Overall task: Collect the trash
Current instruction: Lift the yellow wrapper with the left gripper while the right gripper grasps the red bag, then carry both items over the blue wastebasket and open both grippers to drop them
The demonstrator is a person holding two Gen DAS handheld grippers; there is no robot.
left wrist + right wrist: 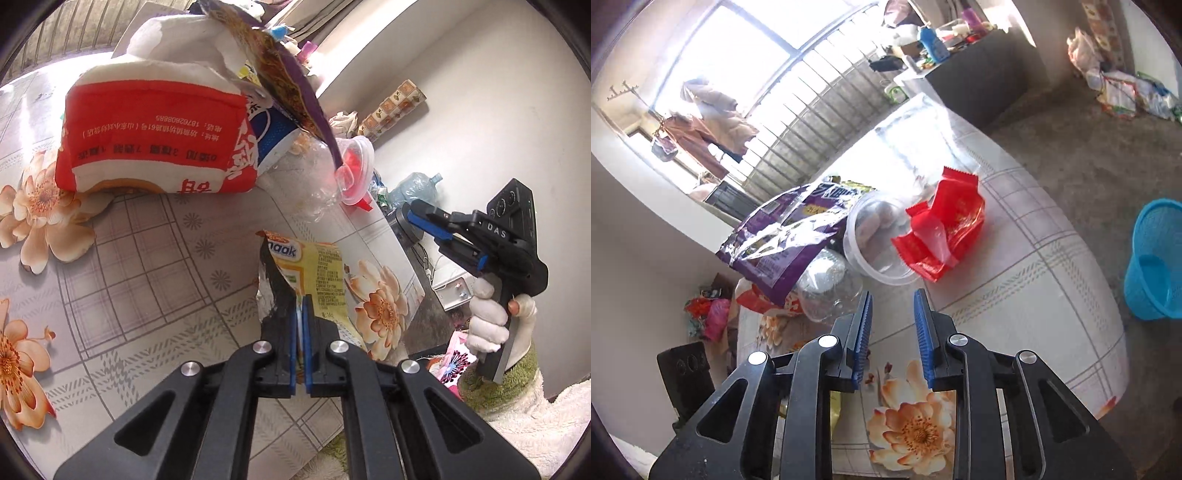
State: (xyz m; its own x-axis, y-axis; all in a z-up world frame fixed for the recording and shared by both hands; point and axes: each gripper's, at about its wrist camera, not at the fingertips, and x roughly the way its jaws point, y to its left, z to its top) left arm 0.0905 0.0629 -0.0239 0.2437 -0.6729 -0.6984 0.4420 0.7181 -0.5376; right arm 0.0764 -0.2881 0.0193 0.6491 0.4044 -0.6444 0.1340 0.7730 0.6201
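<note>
In the left wrist view my left gripper (302,306) is shut on a yellow snack wrapper (317,266), held just above the flowered tablecloth (147,258). Beyond it lie a red and white paper bag (147,136), a purple foil bag (295,92) and a clear cup with red inside (354,166). My right gripper (424,218) shows at the right of that view, in a gloved hand (487,317). In the right wrist view my right gripper (892,299) stands open with nothing between its fingers, short of a red wrapper (945,229), a clear plastic tub (875,240), a clear bottle (827,288) and the purple foil bag (783,236).
A blue mesh waste basket (1156,258) stands on the floor right of the table (1052,295). A dark cabinet (979,81) with clutter is at the back. Bags of rubbish (1123,88) lie by the far wall. A water jug (417,188) sits on the floor.
</note>
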